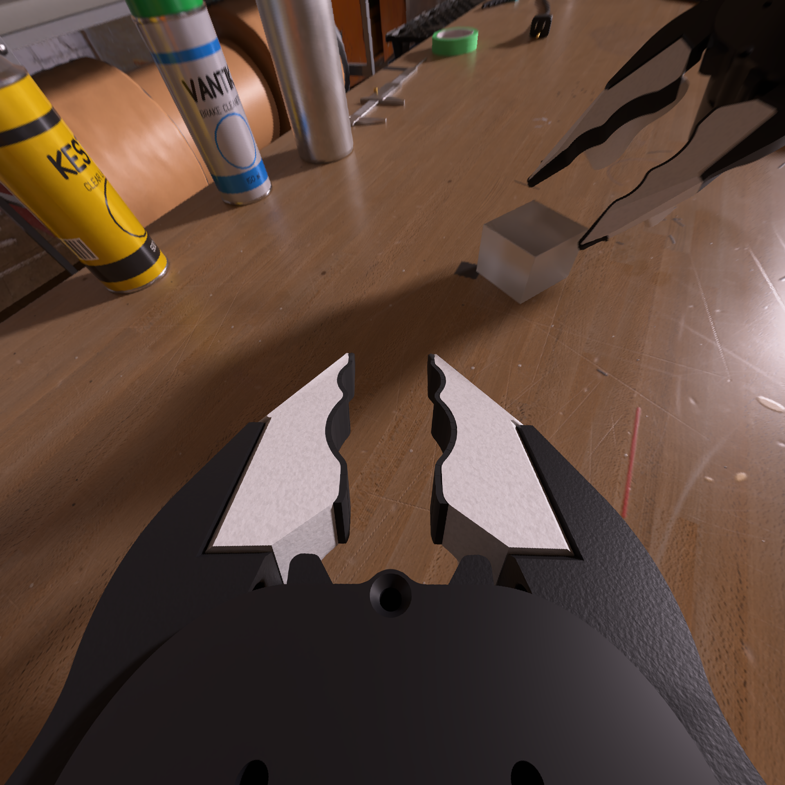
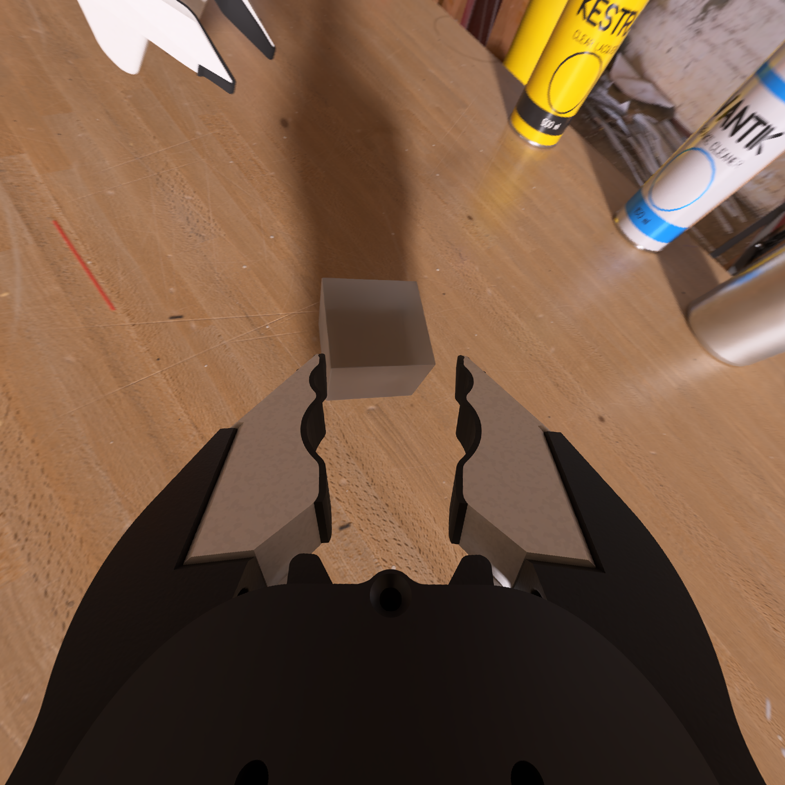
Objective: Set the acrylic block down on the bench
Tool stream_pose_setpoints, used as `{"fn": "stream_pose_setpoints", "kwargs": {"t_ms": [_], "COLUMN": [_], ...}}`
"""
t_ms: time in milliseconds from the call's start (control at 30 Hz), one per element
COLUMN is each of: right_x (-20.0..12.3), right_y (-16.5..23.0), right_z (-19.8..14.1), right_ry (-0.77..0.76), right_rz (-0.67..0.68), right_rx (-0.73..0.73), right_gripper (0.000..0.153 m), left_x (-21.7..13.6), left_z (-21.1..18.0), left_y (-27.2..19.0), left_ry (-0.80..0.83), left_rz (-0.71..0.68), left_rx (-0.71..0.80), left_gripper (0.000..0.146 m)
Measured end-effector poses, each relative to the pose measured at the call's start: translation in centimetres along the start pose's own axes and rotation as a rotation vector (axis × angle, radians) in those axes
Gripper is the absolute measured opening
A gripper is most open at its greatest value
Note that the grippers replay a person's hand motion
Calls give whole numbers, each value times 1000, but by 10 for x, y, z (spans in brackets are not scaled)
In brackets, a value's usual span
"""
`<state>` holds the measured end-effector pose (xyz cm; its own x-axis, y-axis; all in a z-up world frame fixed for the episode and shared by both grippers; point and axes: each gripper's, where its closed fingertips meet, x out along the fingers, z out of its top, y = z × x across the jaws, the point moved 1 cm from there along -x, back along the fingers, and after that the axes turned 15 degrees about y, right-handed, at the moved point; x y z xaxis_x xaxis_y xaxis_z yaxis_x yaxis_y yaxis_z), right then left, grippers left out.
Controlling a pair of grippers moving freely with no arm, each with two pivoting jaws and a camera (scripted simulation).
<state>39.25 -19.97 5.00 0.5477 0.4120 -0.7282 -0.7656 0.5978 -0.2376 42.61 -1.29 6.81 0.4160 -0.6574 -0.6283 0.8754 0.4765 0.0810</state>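
Right hand-held gripper [image 2: 390, 374], jaws spread, just behind acrylic block [image 2: 374, 340] resting on surface [image 2: 170, 382]; left hand-held gripper [image 1: 391, 374] spread w/ nothing between.

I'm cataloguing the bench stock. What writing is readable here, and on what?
I don't transcribe label wording; the carriers are:
Yellow spray can: large black lettering, smaller line, barcode.
White spray can with blue bands: black lettering, small print on blue band.
Silver cylinder, acrylic block: no writing.
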Motion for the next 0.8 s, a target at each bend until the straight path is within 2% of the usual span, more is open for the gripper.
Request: {"fn": "stream_pose_setpoints", "kwargs": {"t_ms": [200,367,500,667,800], "right_x": [-13,-18,-24,-22,-24], "right_y": [-13,-26,-26,-20,-21], "right_z": [10,8,14,17,17], "right_ry": [-63,-134,-187,-165,-173], "right_rz": [-146,-87,-72,-117,-111], "right_rx": [-30,97,119,42,50], "right_gripper": [55,53,49,47,45], "left_x": [-9,-6,-10,-27,-46], "left_z": [9,5,9,22,31], "left_y": [2,4,3,19,34], "left_ry": [-75,-71,-119,-251,-372], "left_rz": [21,56,70,149,164], "left_rx": [39,115,123,3,-133], "left_gripper": [25,23,21,19,15]}}
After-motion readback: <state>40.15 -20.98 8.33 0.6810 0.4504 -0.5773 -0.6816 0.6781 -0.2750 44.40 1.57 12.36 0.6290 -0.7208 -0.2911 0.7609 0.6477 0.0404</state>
